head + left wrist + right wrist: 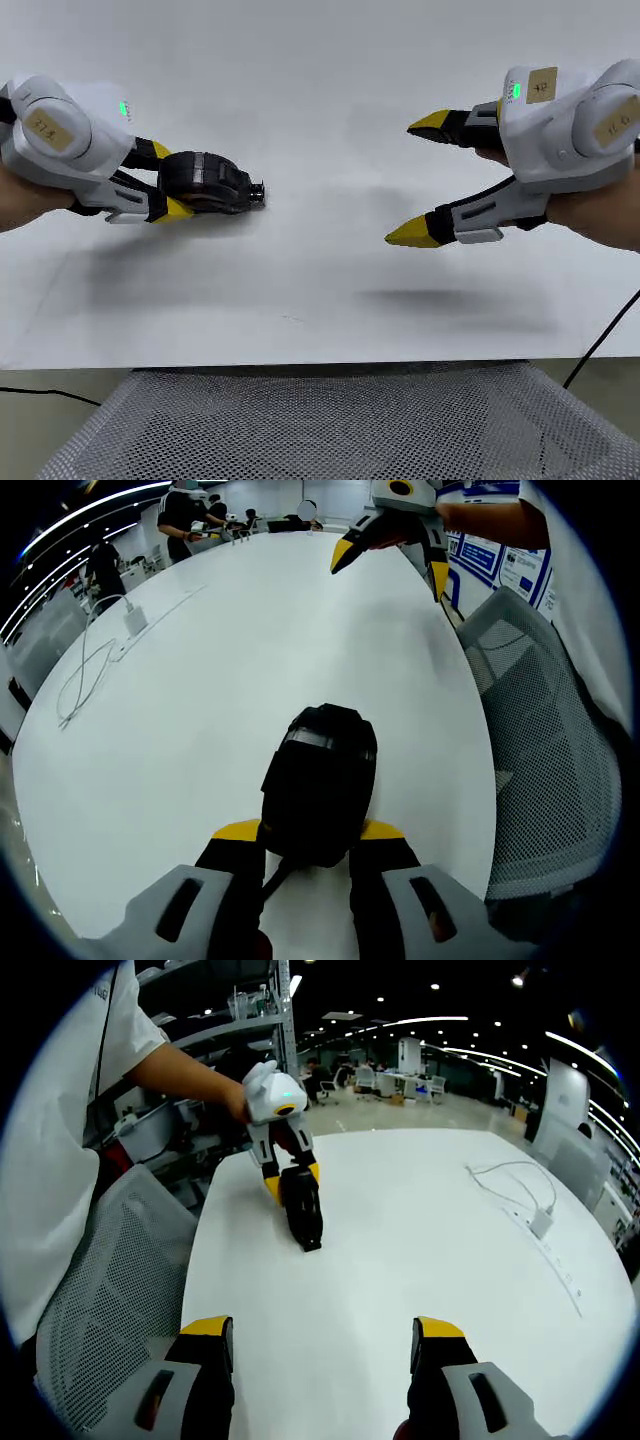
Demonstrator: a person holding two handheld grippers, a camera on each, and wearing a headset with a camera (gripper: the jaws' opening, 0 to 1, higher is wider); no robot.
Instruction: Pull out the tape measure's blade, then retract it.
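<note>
The left tool (170,180) is clamped on the black tape measure (205,182), well back from the white desk's (320,290) near edge. The right tool (415,180) hangs well apart, jaws spread wide, with bare desk between them.

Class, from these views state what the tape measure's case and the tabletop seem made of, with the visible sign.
The tape measure case: probably black plastic or rubber, matte with dull highlights; tabletop: smooth white laminate perhaps, slight sheen, soft shadows.

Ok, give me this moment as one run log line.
left gripper: shut on tape measure | right gripper: open, apart | blade tip: at case, not pulled out
</note>
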